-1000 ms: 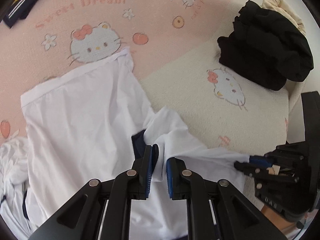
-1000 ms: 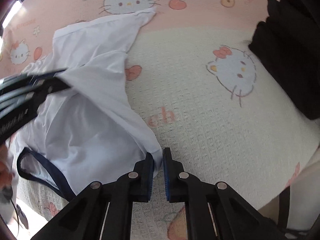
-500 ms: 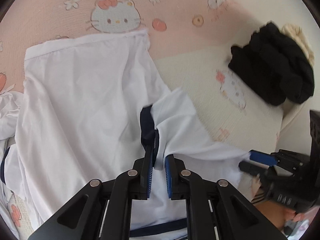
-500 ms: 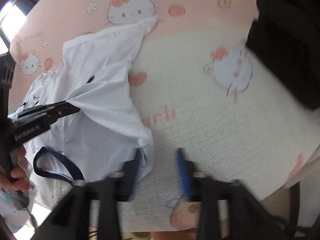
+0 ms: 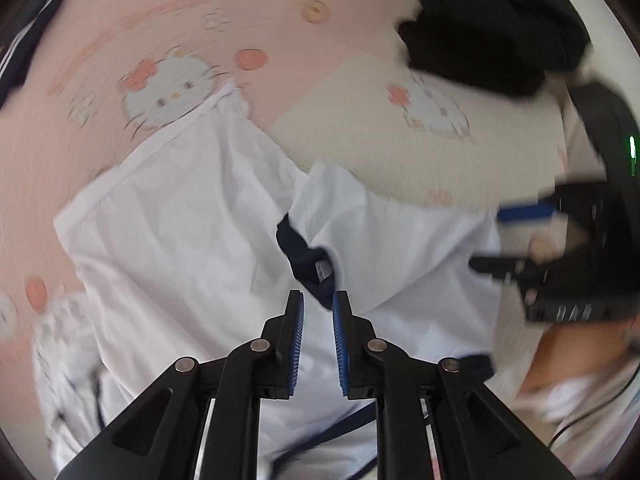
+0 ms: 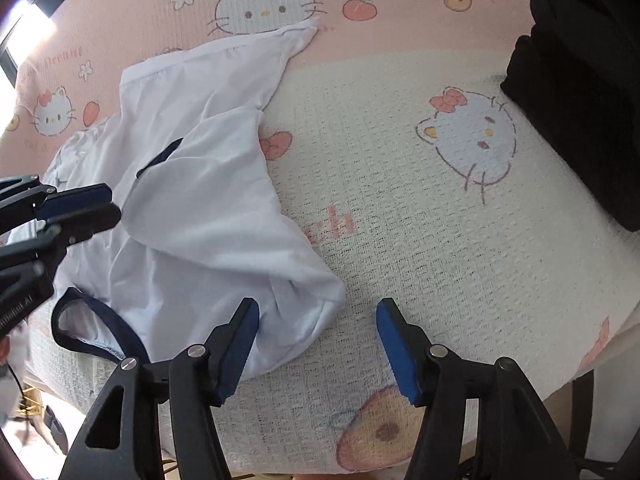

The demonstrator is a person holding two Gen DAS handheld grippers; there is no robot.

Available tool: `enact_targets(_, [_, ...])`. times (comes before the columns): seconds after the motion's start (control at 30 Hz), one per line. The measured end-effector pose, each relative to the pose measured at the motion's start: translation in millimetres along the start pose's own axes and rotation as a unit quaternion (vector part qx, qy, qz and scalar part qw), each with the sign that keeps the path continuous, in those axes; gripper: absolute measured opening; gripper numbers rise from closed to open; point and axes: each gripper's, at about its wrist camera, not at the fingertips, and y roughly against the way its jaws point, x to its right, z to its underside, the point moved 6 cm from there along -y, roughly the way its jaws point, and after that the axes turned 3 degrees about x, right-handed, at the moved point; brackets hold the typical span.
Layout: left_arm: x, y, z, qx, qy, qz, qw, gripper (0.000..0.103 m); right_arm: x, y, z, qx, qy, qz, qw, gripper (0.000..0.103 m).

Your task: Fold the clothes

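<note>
The right wrist view shows the right claw (image 6: 316, 320) spread wide over the white shirt's (image 6: 208, 208) sleeve on the bed (image 6: 420, 220). Left claw (image 5: 318, 312) slightly parted, empty, above its navy collar (image 5: 304, 260). Black clothes (image 5: 492, 28) are piled nearby.

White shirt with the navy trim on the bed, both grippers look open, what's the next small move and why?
Probably bring the left gripper forward and close it on the navy collar just ahead of its fingers. The white shirt with navy trim lies loose with its sleeve folded across the body, and the right gripper stands wide open beside the sleeve end, holding nothing, so a fresh grasp seems needed before the next fold.
</note>
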Motion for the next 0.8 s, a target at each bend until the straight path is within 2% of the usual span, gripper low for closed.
enact_targets(0.07, [4, -1, 3, -0.006, -0.029, 0.008, 0.9995, 0.037, 0, -1, -1, -0.002, 0.004, 0.004, 1.000, 0.060])
enact_targets(0.1, [5, -1, 5, -0.006, -0.040, 0.012, 0.9991, 0.065, 0, -1, -1, -0.003, 0.006, 0.006, 1.000, 0.060])
enact_targets(0.13, [8, 0, 3, -0.001, -0.056, 0.010, 0.9984, 0.085, 0, -1, -2, -0.004, 0.008, 0.008, 1.000, 0.060])
enact_targets(0.23, [19, 3, 1, 0.014, -0.110, -0.002, 0.9938, 0.087, 0, -2, -3, -0.008, 0.014, 0.013, 1.000, 0.060])
enact_targets(0.27, [23, 2, -1, 0.019, -0.132, -0.017, 0.9909, 0.087, 1, -1, -4, -0.007, 0.013, 0.013, 1.000, 0.060])
enact_targets(0.33, [33, 0, -3, 0.044, -0.196, -0.063, 0.9777, 0.087, 3, 0, -4, -0.010, 0.021, 0.002, 1.000, 0.060])
enact_targets(0.43, [47, -9, 0, 0.070, -0.302, -0.137, 0.9408, 0.087, 6, 1, -3, -0.012, 0.015, 0.002, 1.000, 0.060])
enact_targets(0.53, [58, -17, 4, 0.092, -0.395, -0.188, 0.8944, 0.087, 6, 6, -3, 0.000, 0.018, 0.004, 1.000, 0.060])
enact_targets(0.6, [59, -21, 7, 0.088, -0.418, -0.187, 0.8847, 0.087, 5, 7, -2, 0.008, 0.019, 0.000, 1.000, 0.061])
enact_targets(0.67, [55, -25, 10, 0.079, -0.432, -0.187, 0.8786, 0.087, 3, 8, -1, 0.009, 0.026, -0.008, 1.000, 0.066])
enact_targets(0.8, [55, -26, 9, 0.079, -0.454, -0.195, 0.8657, 0.087, -4, 12, 1, 0.012, 0.042, -0.006, 0.999, 0.068])
